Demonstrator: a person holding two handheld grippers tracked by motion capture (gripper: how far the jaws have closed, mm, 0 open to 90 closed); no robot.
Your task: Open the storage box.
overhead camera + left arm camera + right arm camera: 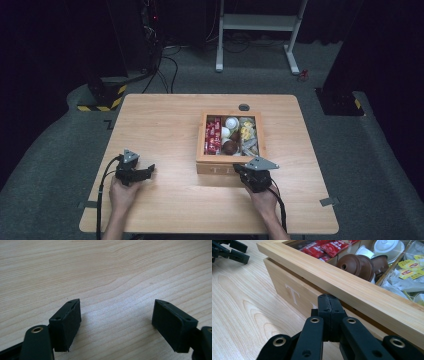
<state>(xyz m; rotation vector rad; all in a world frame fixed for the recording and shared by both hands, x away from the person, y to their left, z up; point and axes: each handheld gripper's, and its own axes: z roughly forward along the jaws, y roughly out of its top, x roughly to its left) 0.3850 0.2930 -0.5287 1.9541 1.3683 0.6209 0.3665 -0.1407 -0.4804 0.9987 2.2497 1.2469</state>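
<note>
While left gripper (pixel 150 170) gapes over table (pixel 112 270) — right gripper (pixel 329 301) clenched empty at wooden box (pixel 352 290) front.

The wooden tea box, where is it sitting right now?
In the high view the wooden tea box sits right of the table's centre, its front wall just beyond the shut right claw.

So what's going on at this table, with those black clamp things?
A person sits at a wooden table holding a two-jaw gripper in each hand. The right gripper, jaws shut with nothing between them, is at the front edge of a wooden tea box, just under its glass-topped lid. Inside are red packets, brown capsules and tea bags. The left gripper rests open on bare tabletop.
</note>
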